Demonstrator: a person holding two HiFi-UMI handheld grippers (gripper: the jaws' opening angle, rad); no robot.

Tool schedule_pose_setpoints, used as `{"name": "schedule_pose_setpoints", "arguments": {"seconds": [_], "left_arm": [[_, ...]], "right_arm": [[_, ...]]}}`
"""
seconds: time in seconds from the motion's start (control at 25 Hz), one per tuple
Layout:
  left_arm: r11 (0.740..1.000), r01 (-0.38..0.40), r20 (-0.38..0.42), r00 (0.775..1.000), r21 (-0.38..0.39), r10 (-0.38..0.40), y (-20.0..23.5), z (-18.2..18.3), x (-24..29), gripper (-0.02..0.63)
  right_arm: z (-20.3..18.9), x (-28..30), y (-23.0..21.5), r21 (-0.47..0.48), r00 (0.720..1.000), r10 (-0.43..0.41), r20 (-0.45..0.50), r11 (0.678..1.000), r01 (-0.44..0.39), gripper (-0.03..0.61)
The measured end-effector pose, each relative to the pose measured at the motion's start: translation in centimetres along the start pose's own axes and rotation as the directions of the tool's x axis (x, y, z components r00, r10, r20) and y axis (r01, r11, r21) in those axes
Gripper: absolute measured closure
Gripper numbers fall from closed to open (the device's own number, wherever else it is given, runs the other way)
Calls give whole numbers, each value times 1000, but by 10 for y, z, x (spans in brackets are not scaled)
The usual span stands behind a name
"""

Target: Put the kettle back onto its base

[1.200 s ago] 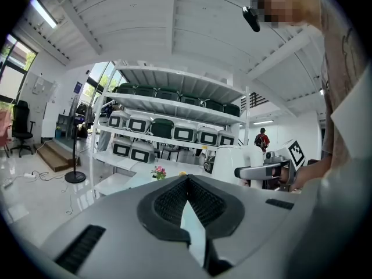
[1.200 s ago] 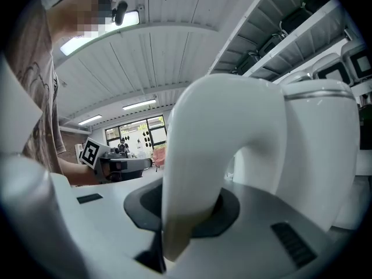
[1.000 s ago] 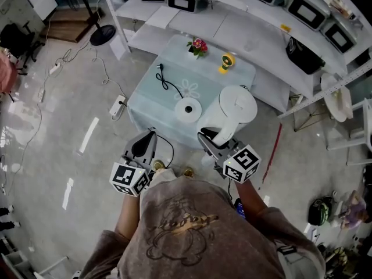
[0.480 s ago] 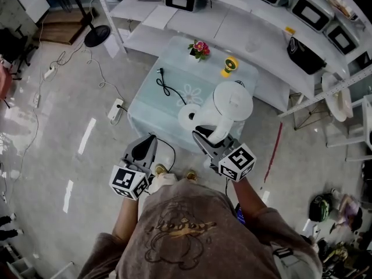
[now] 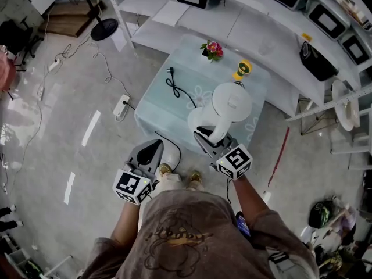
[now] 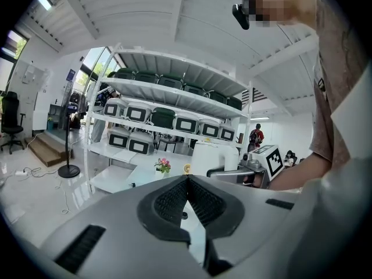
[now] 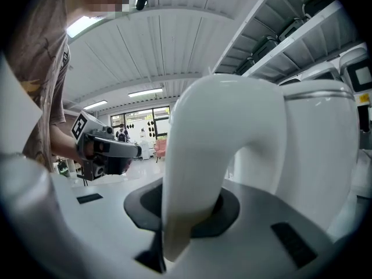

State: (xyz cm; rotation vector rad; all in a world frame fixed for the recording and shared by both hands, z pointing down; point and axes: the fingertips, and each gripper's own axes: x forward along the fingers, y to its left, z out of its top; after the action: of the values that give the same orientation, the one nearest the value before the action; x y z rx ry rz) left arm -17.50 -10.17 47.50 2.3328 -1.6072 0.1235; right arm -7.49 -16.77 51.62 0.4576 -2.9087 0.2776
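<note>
The white kettle (image 5: 231, 106) is held by its handle in my right gripper (image 5: 210, 143), whose pads are clamped on the lower part of the handle. In the head view the kettle body overlaps the right side of the round white base (image 5: 195, 121), which lies near the near edge of the table (image 5: 157, 106). I cannot tell whether kettle and base touch. A black power cord (image 5: 177, 90) runs from the base toward the far left corner. A small flower pot (image 5: 212, 48) and a yellow ornament (image 5: 242, 70) stand along the far edge.

My left gripper (image 5: 149, 153) is off the near left corner, jaws together, nothing between them.

The table carries a pale blue-green cloth with a flower print. The floor is grey, with a power strip (image 5: 121, 106) and loose cables. White shelving (image 5: 244, 22) behind holds dark-fronted units.

Each gripper cube bears black-and-white square markers.

Only the left gripper view shows a distant person in red (image 6: 255, 137).
</note>
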Motion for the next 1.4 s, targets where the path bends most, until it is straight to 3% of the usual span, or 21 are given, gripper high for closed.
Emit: {"name": "schedule_pose_setpoints", "arguments": {"seconds": [0.68, 1.4], "left_arm": [[999, -51, -55, 997, 15, 51, 21, -18, -12, 592], [996, -91, -97, 991, -18, 89, 32, -37, -15, 592]], "right_arm": [[-66, 52, -15, -16, 997, 46, -68, 999, -47, 506], [-91, 68, -12, -38, 995, 68, -79, 997, -71, 506]]}}
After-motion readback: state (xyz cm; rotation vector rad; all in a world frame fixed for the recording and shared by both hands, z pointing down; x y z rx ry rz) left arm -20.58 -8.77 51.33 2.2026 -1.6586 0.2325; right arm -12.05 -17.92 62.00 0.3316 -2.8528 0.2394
